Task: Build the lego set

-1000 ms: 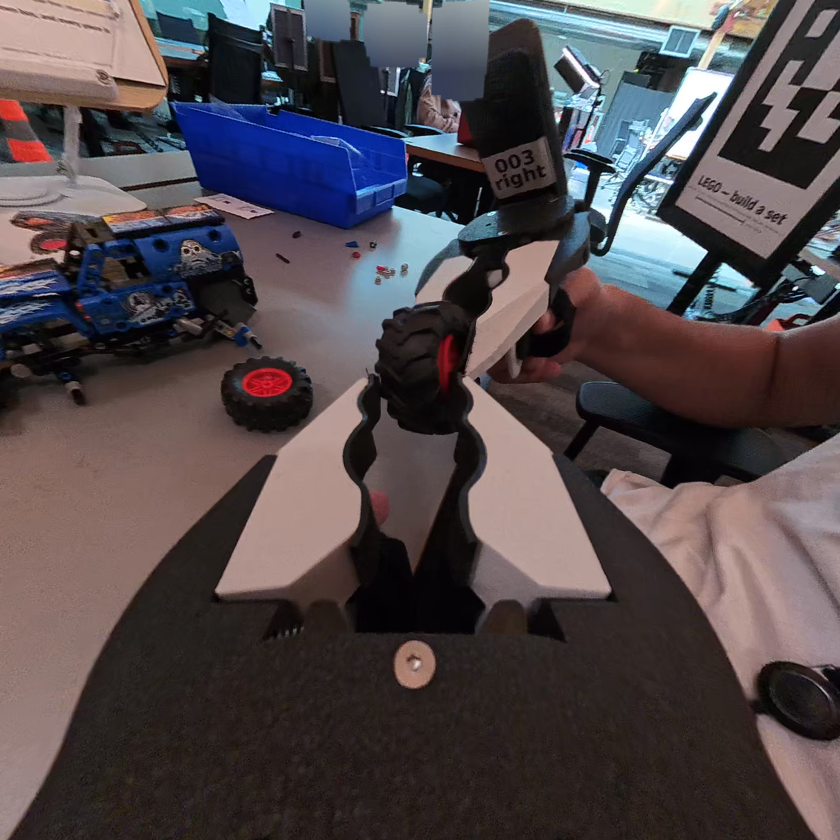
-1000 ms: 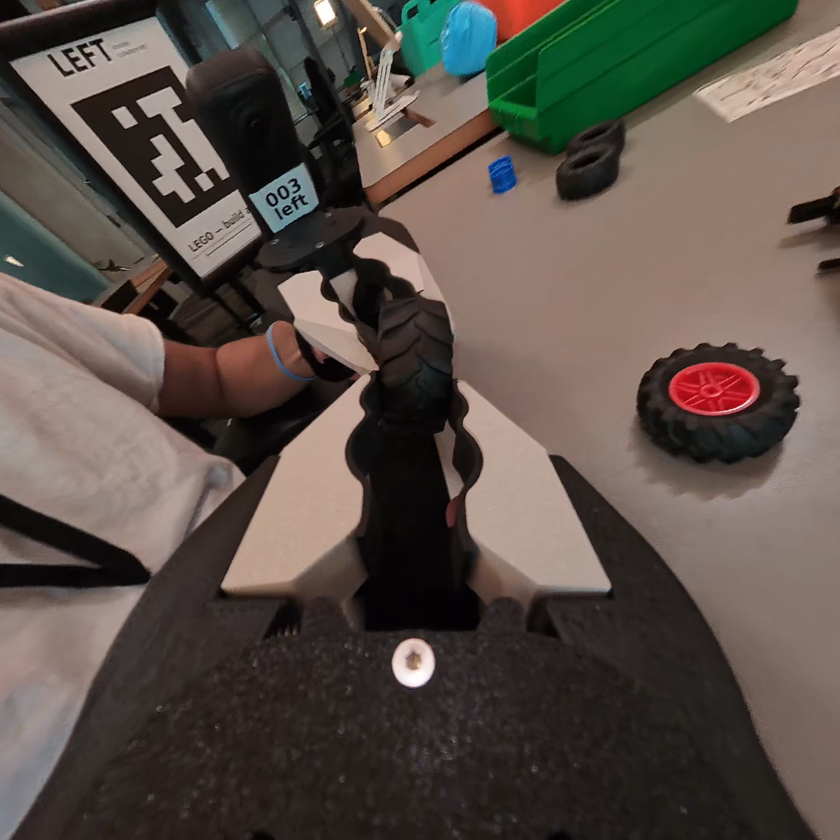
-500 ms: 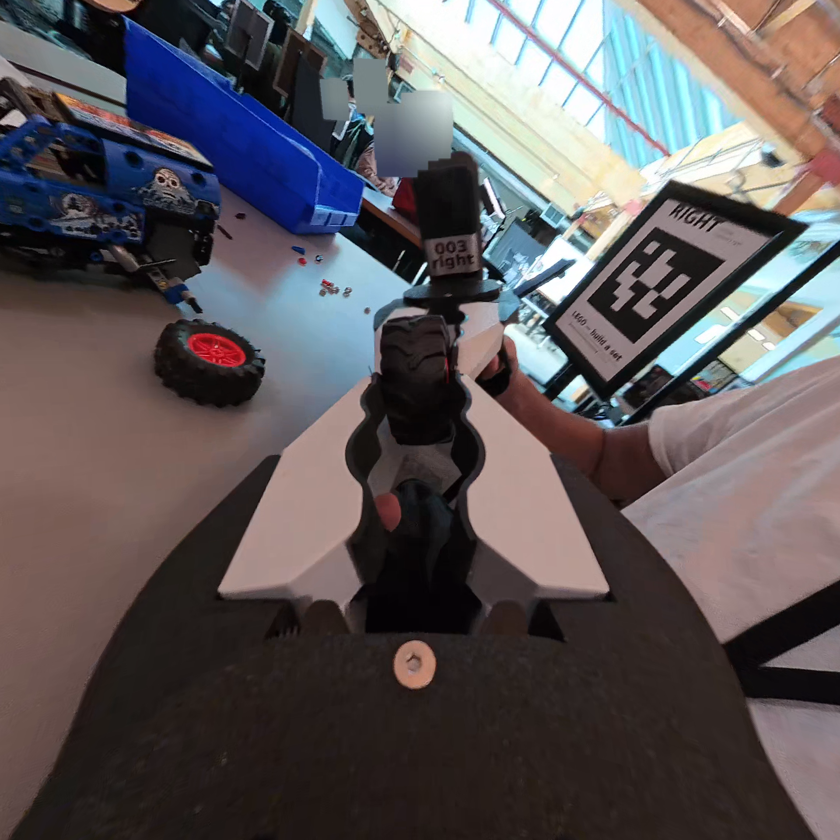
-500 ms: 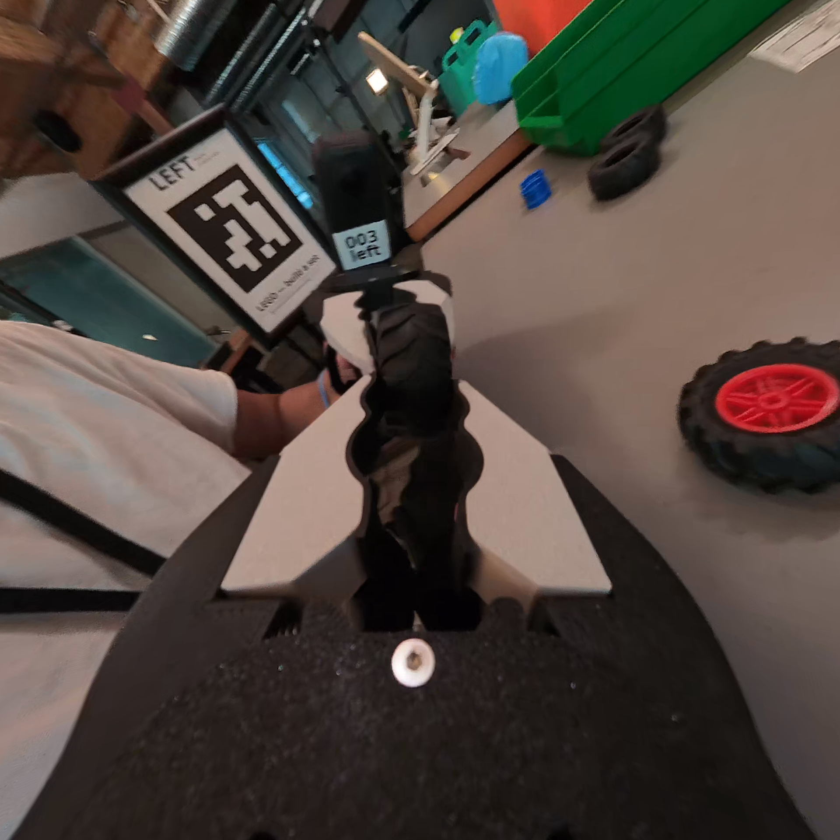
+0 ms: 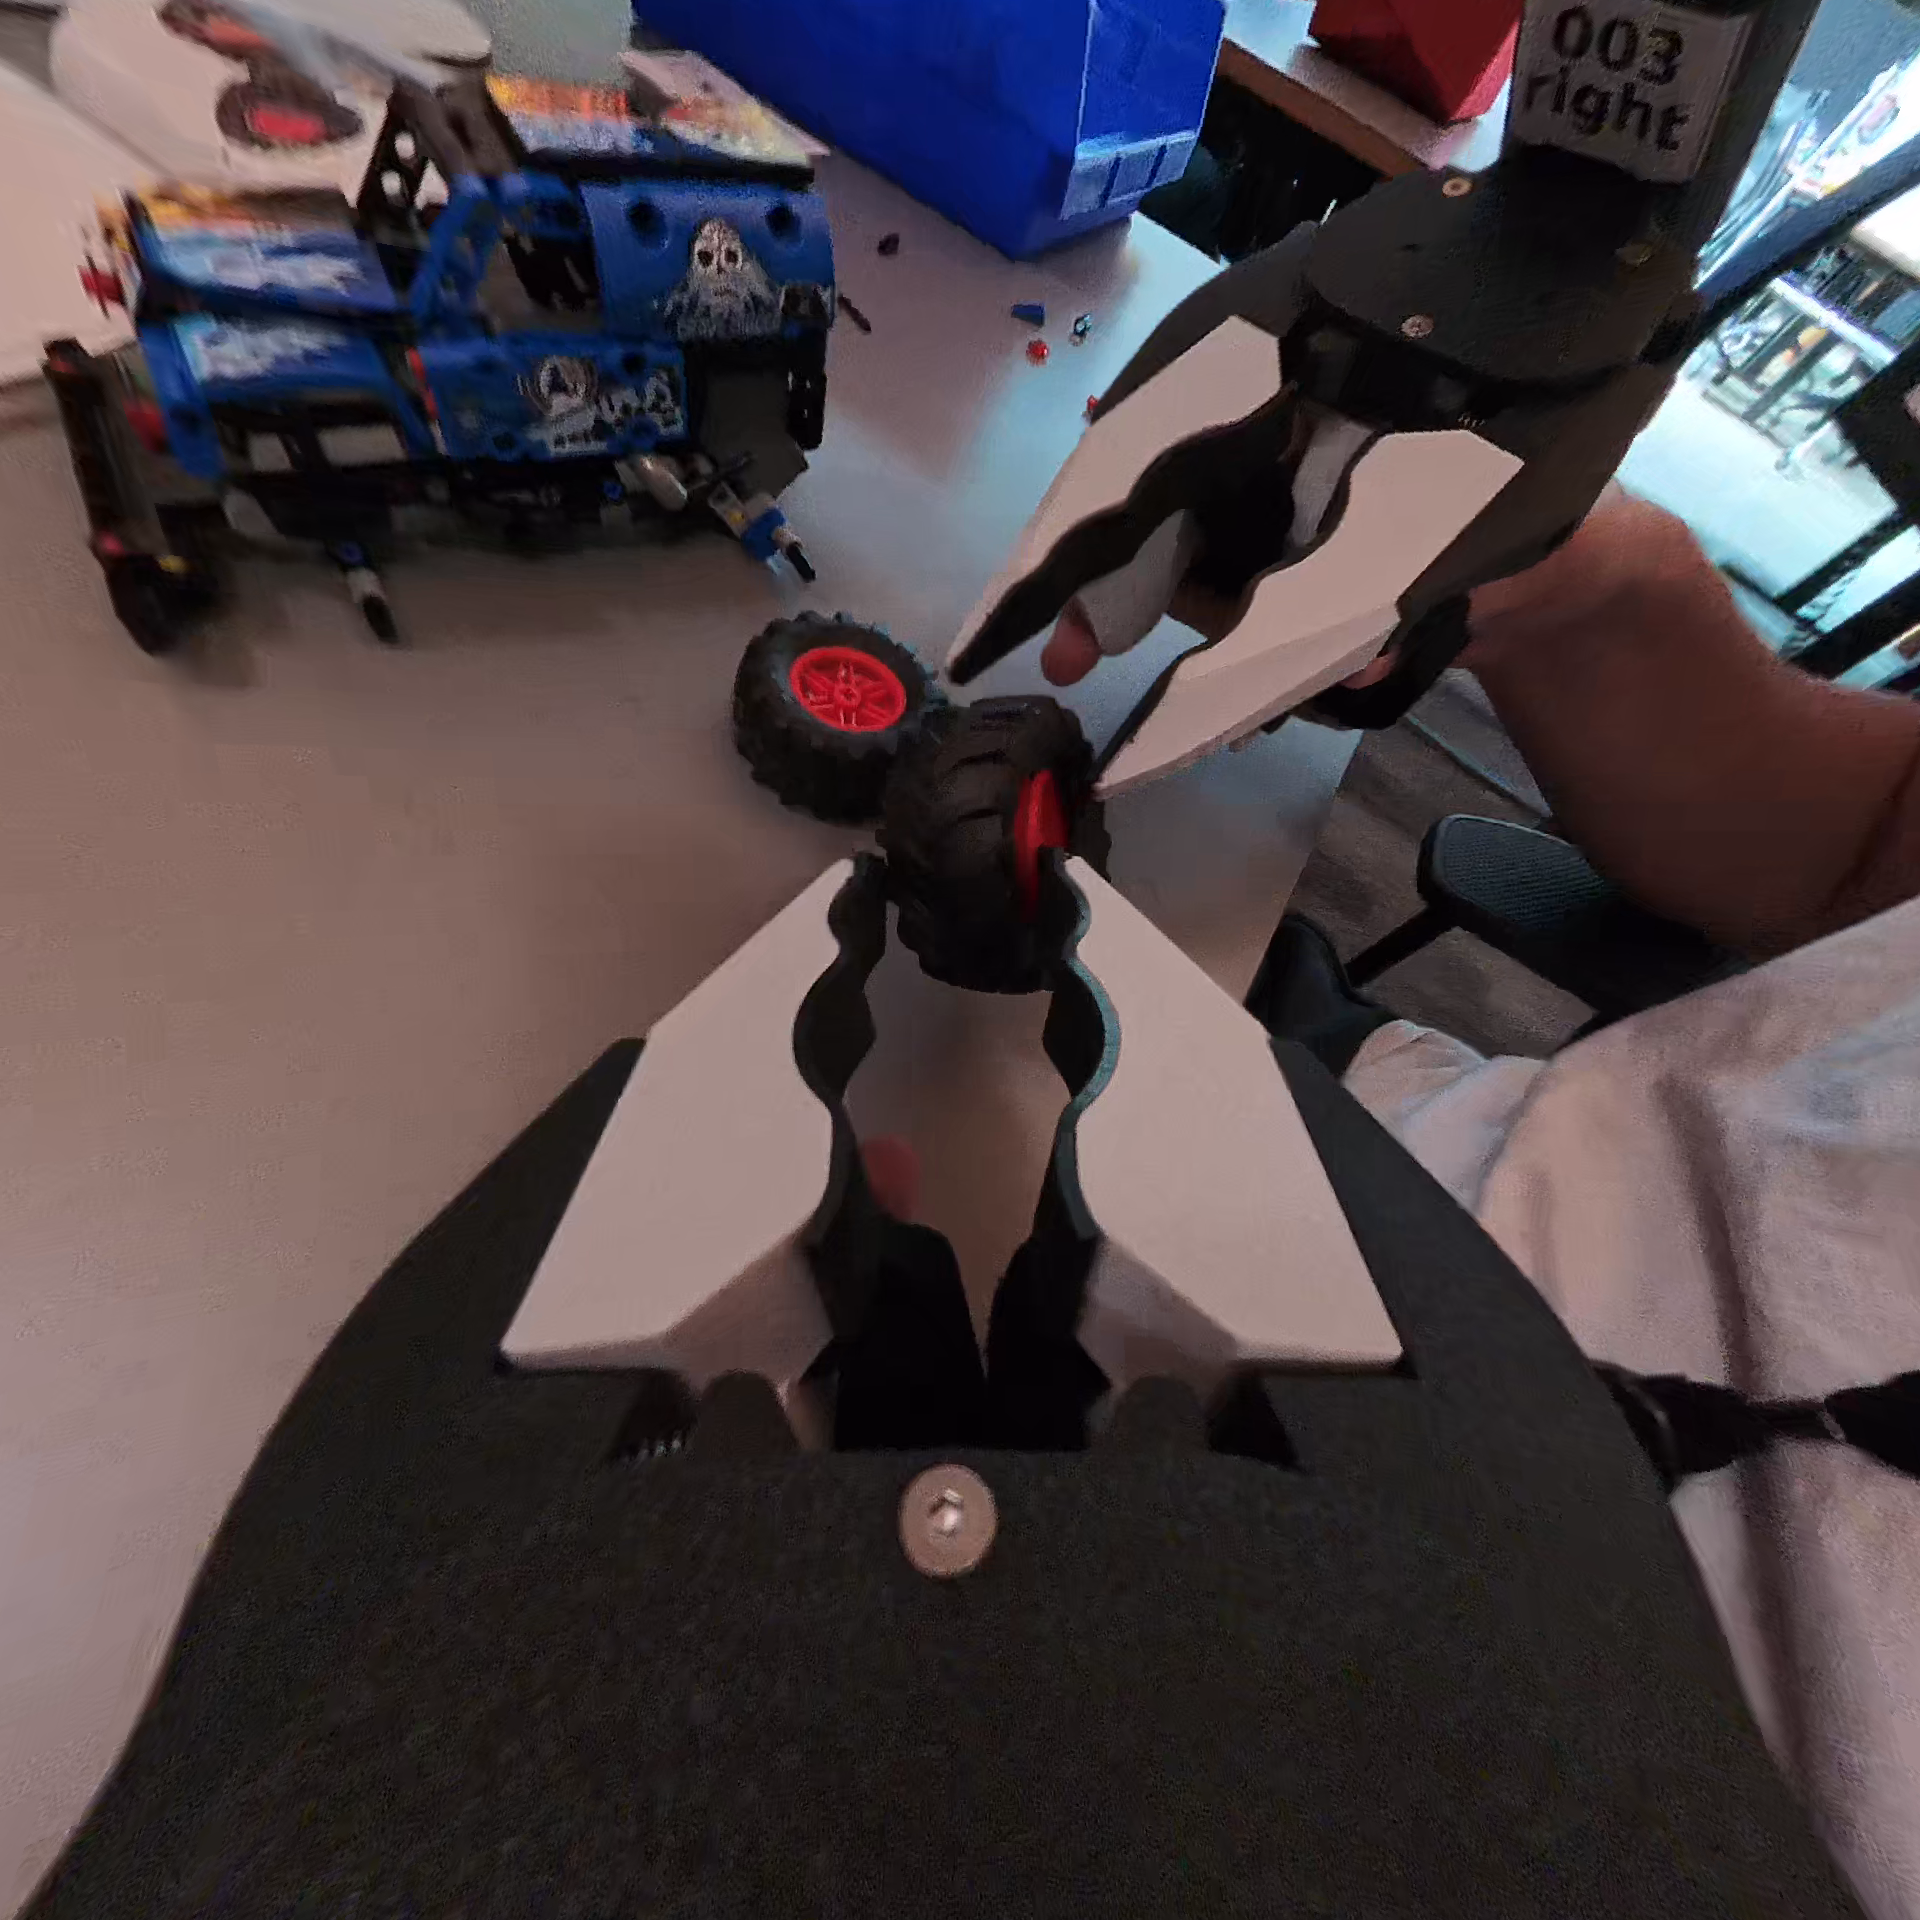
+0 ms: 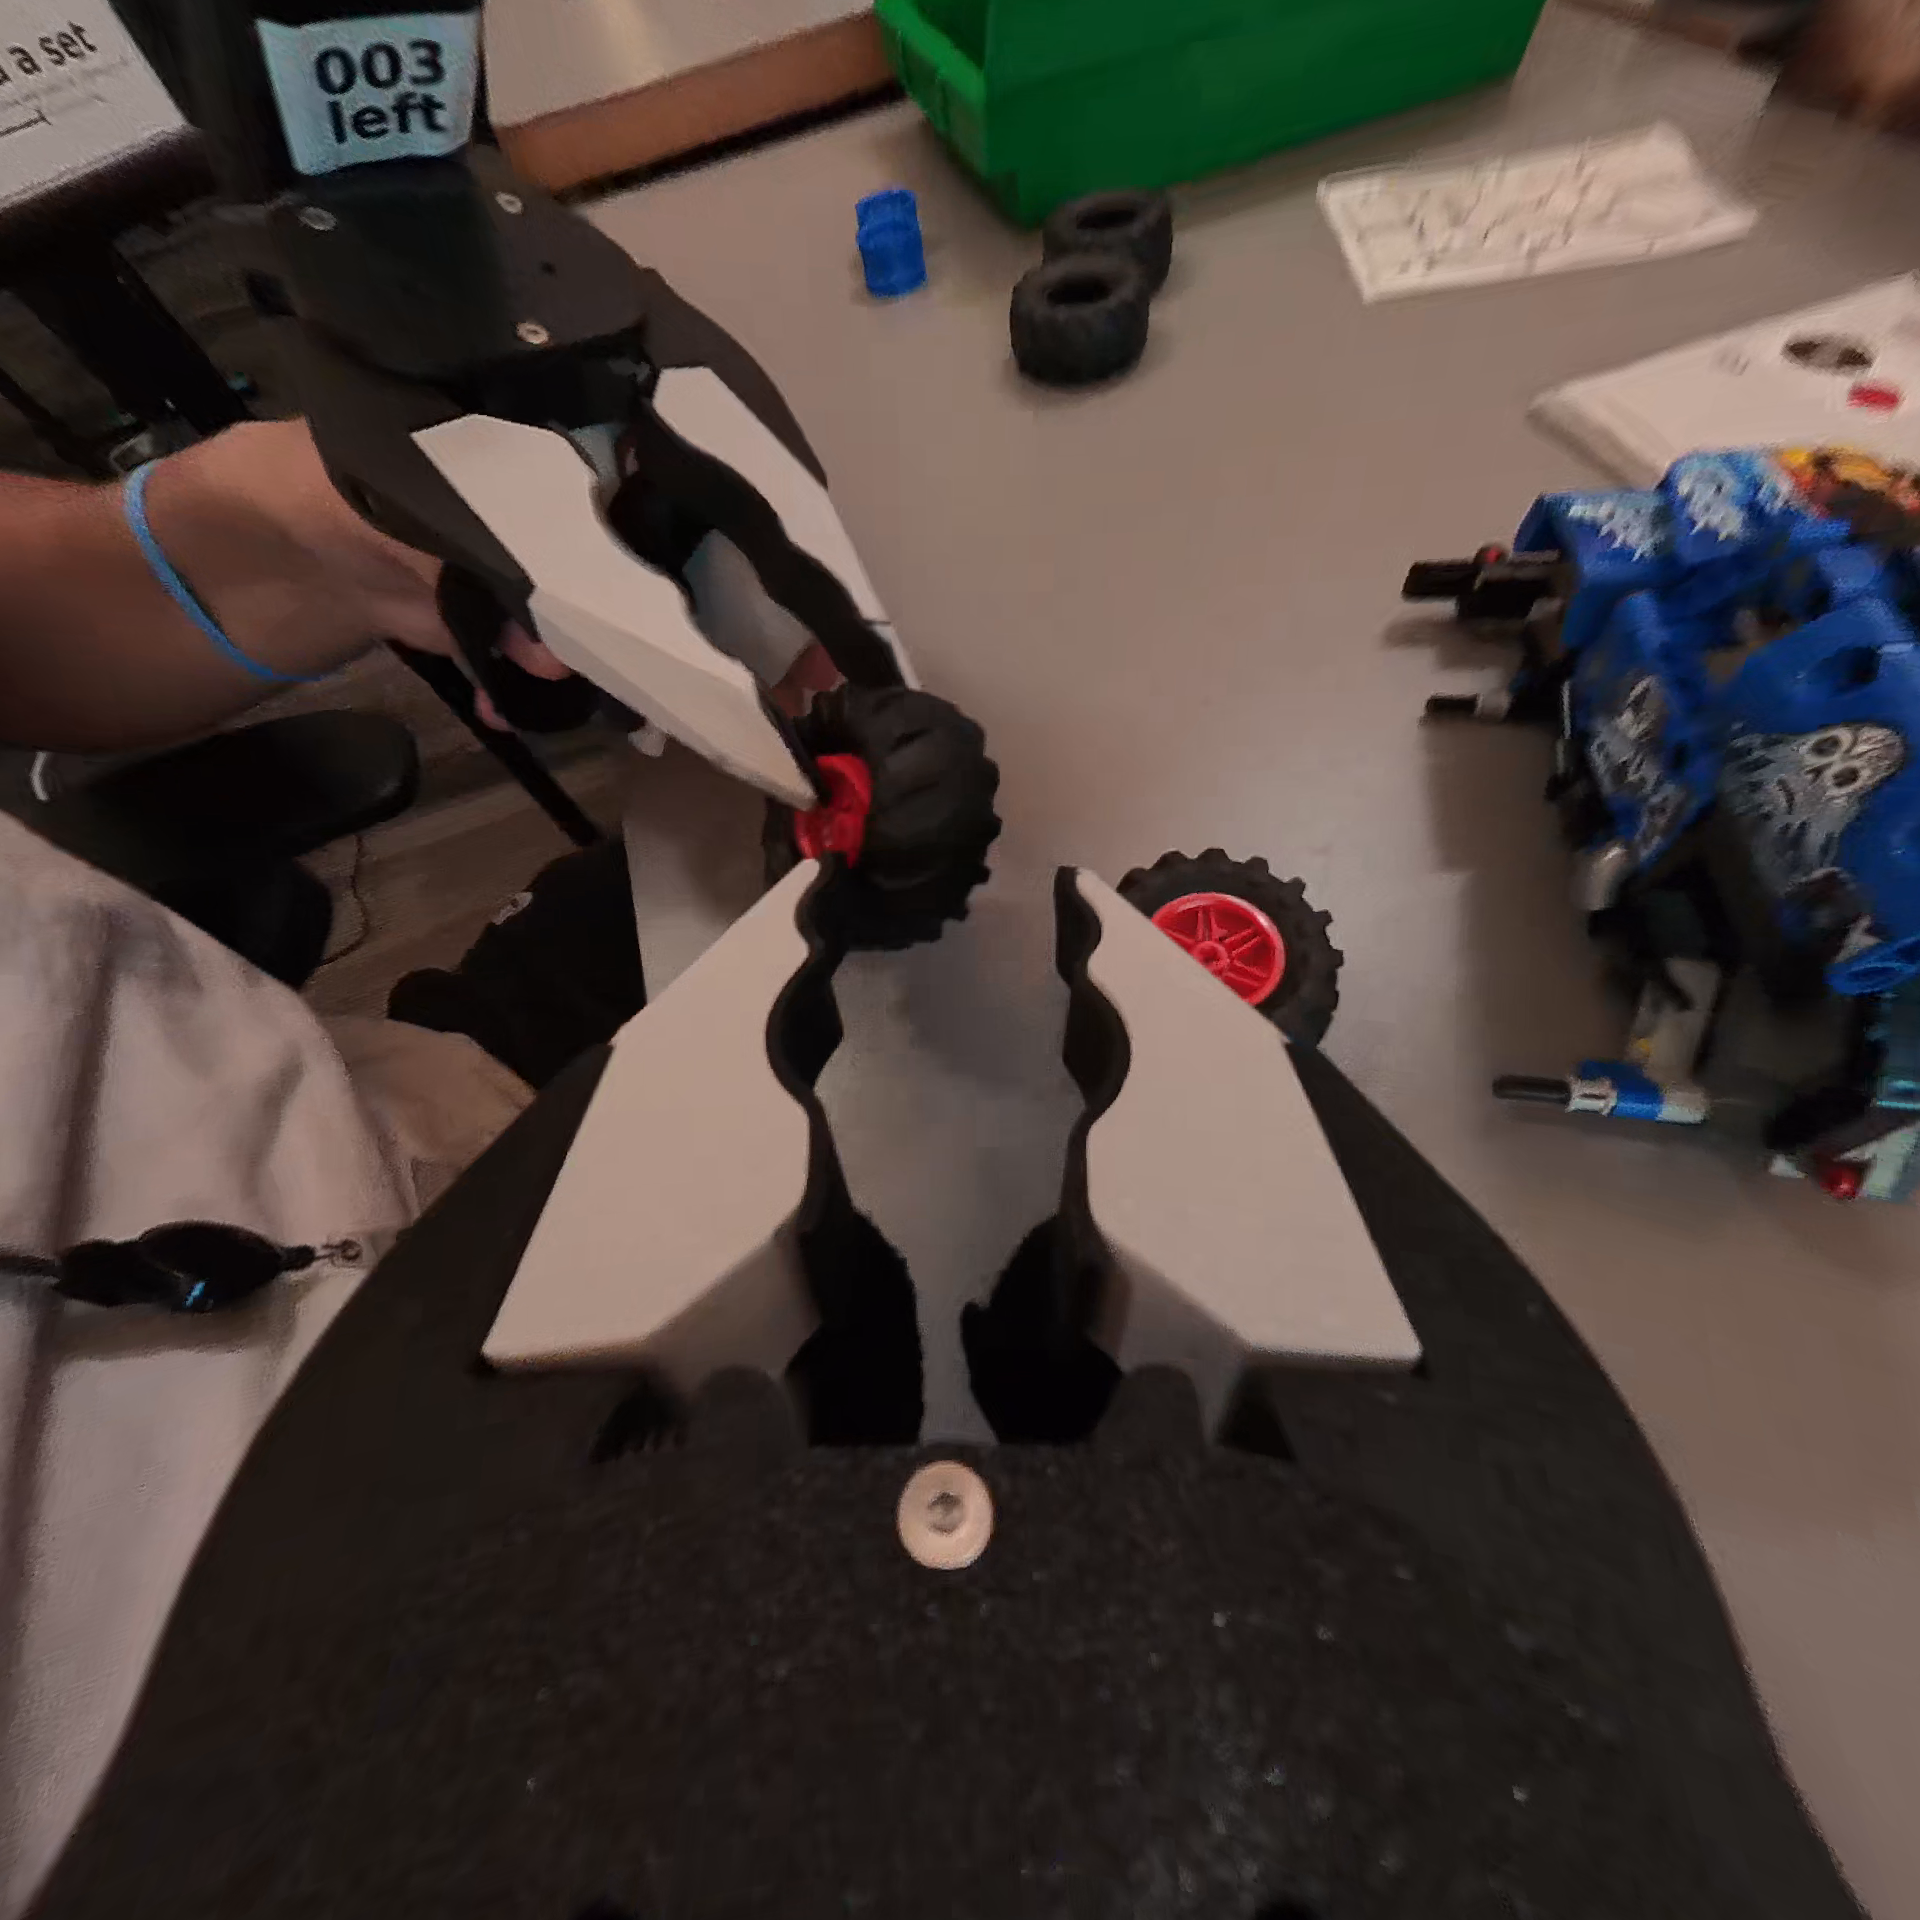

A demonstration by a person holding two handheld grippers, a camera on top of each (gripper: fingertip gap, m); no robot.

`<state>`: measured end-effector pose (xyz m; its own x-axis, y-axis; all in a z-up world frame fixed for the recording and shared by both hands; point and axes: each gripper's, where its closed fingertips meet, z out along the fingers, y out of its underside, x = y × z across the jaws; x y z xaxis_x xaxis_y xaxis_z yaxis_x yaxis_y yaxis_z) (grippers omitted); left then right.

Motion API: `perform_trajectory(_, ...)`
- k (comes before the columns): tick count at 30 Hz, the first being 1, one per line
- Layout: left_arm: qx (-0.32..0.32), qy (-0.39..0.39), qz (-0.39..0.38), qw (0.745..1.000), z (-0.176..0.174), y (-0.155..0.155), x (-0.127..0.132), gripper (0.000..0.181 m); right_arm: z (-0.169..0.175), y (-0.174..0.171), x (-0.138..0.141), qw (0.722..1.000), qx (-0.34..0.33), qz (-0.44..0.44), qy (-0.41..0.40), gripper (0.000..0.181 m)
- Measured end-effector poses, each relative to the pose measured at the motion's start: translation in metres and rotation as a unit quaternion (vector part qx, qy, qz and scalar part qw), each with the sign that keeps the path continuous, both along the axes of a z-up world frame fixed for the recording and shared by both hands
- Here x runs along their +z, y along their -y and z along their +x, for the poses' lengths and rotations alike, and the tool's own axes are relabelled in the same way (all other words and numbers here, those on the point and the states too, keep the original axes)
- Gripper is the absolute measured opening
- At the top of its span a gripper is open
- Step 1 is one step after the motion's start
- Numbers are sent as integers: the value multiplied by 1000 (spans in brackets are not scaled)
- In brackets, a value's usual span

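A: What do the left tongs point(image 5: 961, 883) have?
B: They are pinching a chunky black rubber wheel with a red plastic hub point(image 5: 982, 836). It sits right at their tips, up off the grey table point(image 5: 312, 935).

A: And the right tongs point(image 6: 940, 894)?
B: They are spread apart with nothing in them. In the left wrist view the right tongs point(image 5: 1023, 727) come in from the far right, and one tip is just beside the red hub.

A: Is there another wheel?
B: Yes, a second black wheel with a red spoked hub point(image 5: 831, 707) lies on the table, just behind the held one. In the right wrist view that second wheel point(image 6: 1236, 945) peeks out past the right finger.

A: Where is the truck?
B: The blue toy brick truck with skull pictures point(image 5: 468, 343) is far left in the left wrist view, with no wheels on the axles I can see. A blue plastic bin point(image 5: 987, 94) is behind it.

A: Does the right wrist view show other things?
B: Yes. Two bare black rubber tyres point(image 6: 1091, 281), a small blue ribbed part point(image 6: 888, 244), a green plastic bin point(image 6: 1195, 83) and a white paper sheet point(image 6: 1527, 208) are far away. The truck point(image 6: 1745, 831) is on the right there.
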<state>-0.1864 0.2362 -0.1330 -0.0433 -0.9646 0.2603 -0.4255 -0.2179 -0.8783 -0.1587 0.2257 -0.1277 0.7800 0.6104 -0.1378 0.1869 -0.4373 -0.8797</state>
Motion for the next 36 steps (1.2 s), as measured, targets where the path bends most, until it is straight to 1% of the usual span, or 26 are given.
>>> perform_trajectory(2,-7,49,104,993,2,-6,13,28,-2,5,3,999,13,41,-11,43)
perform_trajectory(3,-18,75,169,983,3,-8,20,28,-4,9,0,999,18,38,-17,45)
perform_trajectory(4,-27,98,236,967,4,-10,24,28,-5,10,-3,999,17,26,-26,46)
perform_trajectory(6,-58,126,354,925,6,-11,24,28,-8,5,-1,998,-1,24,-62,58)
perform_trajectory(8,-97,141,429,887,8,-6,19,28,-7,-5,4,997,-21,46,-61,57)
perform_trajectory(9,-110,149,440,879,10,-3,17,28,-6,-8,4,997,-21,65,-35,53)
perform_trajectory(10,-119,154,434,880,12,1,15,28,-6,-9,1,997,-15,71,3,45)
perform_trajectory(12,-122,137,423,887,14,0,8,28,-8,-8,-6,996,2,61,69,32)
perform_trajectory(13,-122,122,426,888,13,-1,4,28,-7,-7,-9,992,10,69,108,30)
perform_trajectory(15,-127,79,400,904,8,4,-5,28,-7,-3,-15,975,36,101,196,28)
perform_trajectory(16,-131,54,376,916,4,7,-10,28,-4,-2,-18,957,44,126,259,28)
perform_trajectory(17,-133,38,347,928,-1,11,-12,32,-1,-2,-21,927,55,160,333,28)
perform_trajectory(18,-135,32,314,939,-6,17,-11,40,-2,1,-22,892,74,200,398,28)
perform_trajectory(19,-132,26,281,950,-10,22,-9,43,-5,5,-22,860,93,233,444,28)
perform_trajectory(21,-102,13,230,968,-12,23,-7,51,-11,11,-22,804,108,280,513,28)
perform_trajectory(22,-95,9,212,973,-12,26,-8,51,-13,14,-23,786,113,295,531,28)
perform_trajectory(23,-95,3,199,975,-12,30,-10,54,-14,17,-26,780,116,296,539,29)
perform_trajectory(25,-79,-3,207,975,-5,33,-12,53,-16,29,-37,793,140,261,533,29)
perform_trajectory(28,-90,-22,208,974,2,46,-20,49,-24,47,-40,836,139,227,480,35)
perform_trajectory(29,-94,-33,220,970,3,48,-25,48,-25,53,-38,851,132,211,462,43)
perform_trajectory(30,-94,-42,240,965,4,48,-29,48,-27,60,-32,873,124,196,429,43)
perform_trajectory(31,-89,-45,258,961,4,47,-30,47,-30,65,-23,899,116,181,382,40)
perform_trajectory(32,-84,-47,273,957,3,46,-30,47,-32,67,-13,923,100,166,333,26)
perform_trajectory(33,-76,-48,281,956,2,42,-29,47,-27,60,-4,940,65,149,298,10)
perform_trajectory(34,-67,-48,281,956,1,39,-27,50,-22,51,-1,953,35,124,274,6)
perform_trajectory(36,-69,-45,272,959,0,38,-26,49,-22,39,-9,968,35,52,242,3)
